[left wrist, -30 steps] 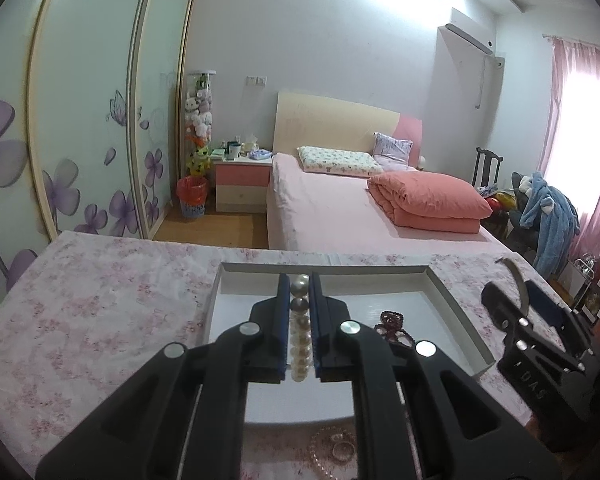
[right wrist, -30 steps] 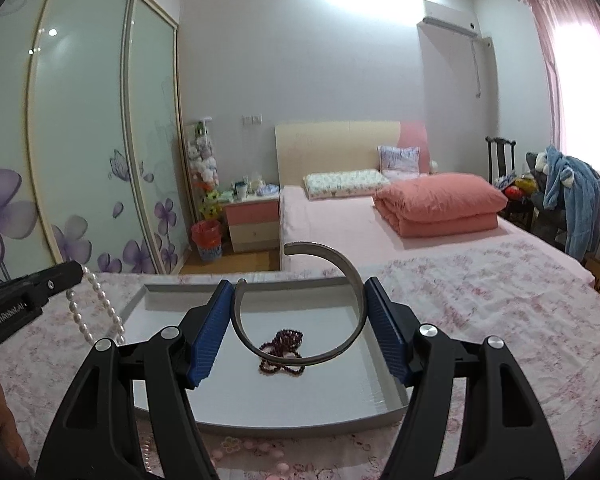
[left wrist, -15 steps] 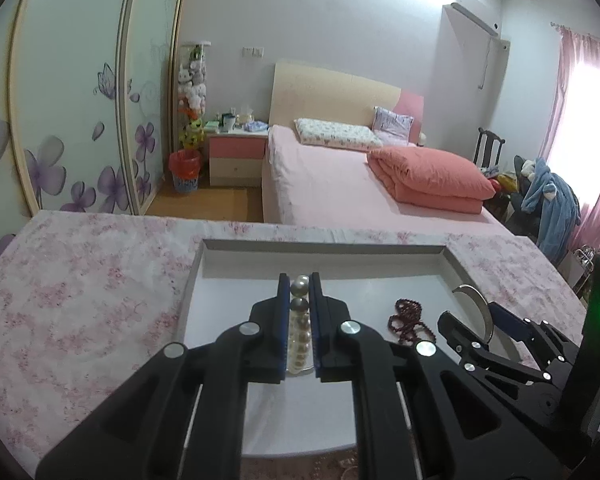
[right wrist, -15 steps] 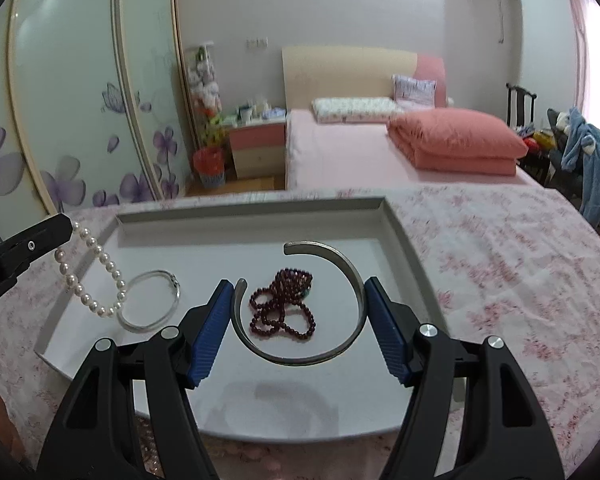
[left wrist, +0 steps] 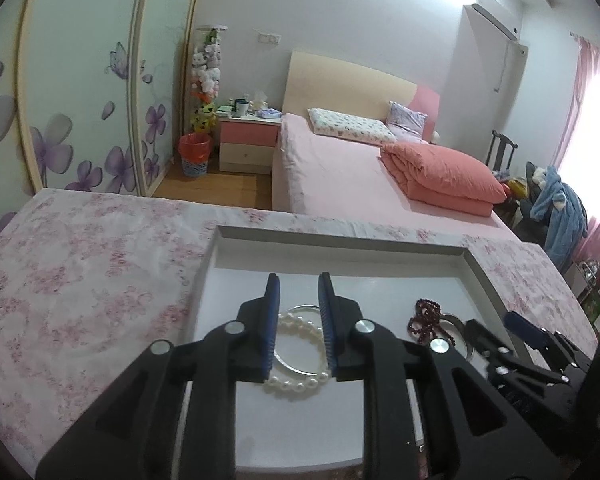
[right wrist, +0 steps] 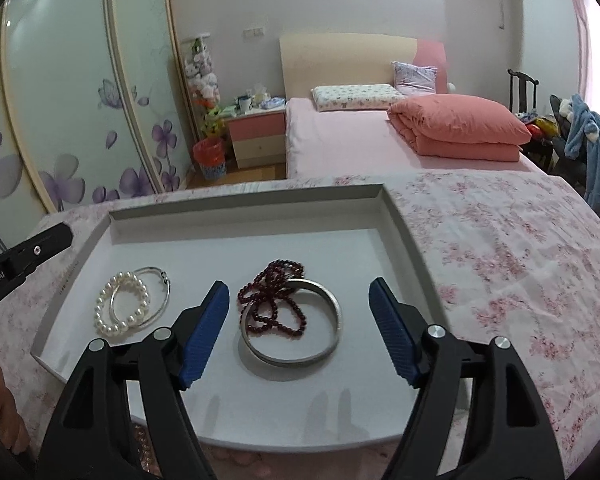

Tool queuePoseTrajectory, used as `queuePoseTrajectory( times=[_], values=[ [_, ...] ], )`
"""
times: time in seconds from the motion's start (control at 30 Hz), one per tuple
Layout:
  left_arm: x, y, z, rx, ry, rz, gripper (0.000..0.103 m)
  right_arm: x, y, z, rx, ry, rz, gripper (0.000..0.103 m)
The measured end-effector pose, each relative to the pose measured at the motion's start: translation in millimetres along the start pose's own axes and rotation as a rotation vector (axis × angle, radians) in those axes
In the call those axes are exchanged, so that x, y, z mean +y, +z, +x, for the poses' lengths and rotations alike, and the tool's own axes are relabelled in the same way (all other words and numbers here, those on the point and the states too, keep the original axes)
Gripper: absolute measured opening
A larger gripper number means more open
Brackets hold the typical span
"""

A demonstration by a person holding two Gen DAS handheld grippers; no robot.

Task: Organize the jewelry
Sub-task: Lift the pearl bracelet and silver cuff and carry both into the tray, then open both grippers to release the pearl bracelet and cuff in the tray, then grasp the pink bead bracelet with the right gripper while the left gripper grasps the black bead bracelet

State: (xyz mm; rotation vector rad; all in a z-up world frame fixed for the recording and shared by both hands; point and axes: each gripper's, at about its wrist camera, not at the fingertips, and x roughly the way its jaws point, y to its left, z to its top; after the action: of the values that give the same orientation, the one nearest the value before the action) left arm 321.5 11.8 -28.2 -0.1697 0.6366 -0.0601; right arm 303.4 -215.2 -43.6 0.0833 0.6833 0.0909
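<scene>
Lying in tray [right wrist: 396, 216]: pearl bracelet [right wrist: 121, 307] near left edge, cuff bangle [right wrist: 296, 322] centre. Both grippers, left [left wrist: 298, 320] and right [right wrist: 300, 328], fingers spread, empty.

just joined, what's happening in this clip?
A person with two handheld grippers is sorting jewelry into a shallow grey tray on a floral-covered table. Both grippers are open and hold nothing. The left gripper hangs over a pearl bracelet that lies overlapping a thin silver bangle. The right gripper hangs over a wide silver cuff bangle lying partly over dark red beads.
</scene>
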Motion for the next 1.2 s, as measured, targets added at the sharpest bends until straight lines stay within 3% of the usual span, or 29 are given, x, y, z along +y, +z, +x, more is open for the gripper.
queuePoseTrajectory(
  times=[0.23, 0.43, 0.63, 0.73, 0.87, 1.1, 1.2],
  values=[
    [5.8, -4.4, -25.5, -0.018, 0.013, -0.002, 0.022, -3.9, -2.3, -19.3, -0.021, 0.002, 0.008, 0.071],
    [7.5, -16.8, -50.2, -0.017, 0.007, 0.005, 0.024, -6.7, -8.8, -39.2, -0.018, 0.024, -0.007, 0.061],
    [15.5, -53.9, -87.4, 0.004, -0.007, 0.047, 0.037, -14.4, -36.8, -47.1, 0.097, 0.068, -0.047, 0.044],
    [19.8, -75.4, -98.9, 0.039, -0.014, 0.053, 0.042, -15.1, -56.5, -45.0, 0.182, 0.108, -0.046, 0.042],
    [23.0, -99.6, -109.9, 0.071, -0.018, 0.056, 0.049, -4.4, -75.2, -50.6, 0.213, 0.116, -0.082, 0.042],
    [18.7, -119.4, -120.6, 0.105, -0.030, 0.070, 0.053, 14.8, -87.2, -47.6, 0.234, 0.072, -0.148, 0.042],
    [13.8, -122.2, -122.8, 0.109, -0.040, 0.088, 0.055, 16.5, -91.2, -47.0, 0.218, 0.045, -0.179, 0.034]
  ],
)
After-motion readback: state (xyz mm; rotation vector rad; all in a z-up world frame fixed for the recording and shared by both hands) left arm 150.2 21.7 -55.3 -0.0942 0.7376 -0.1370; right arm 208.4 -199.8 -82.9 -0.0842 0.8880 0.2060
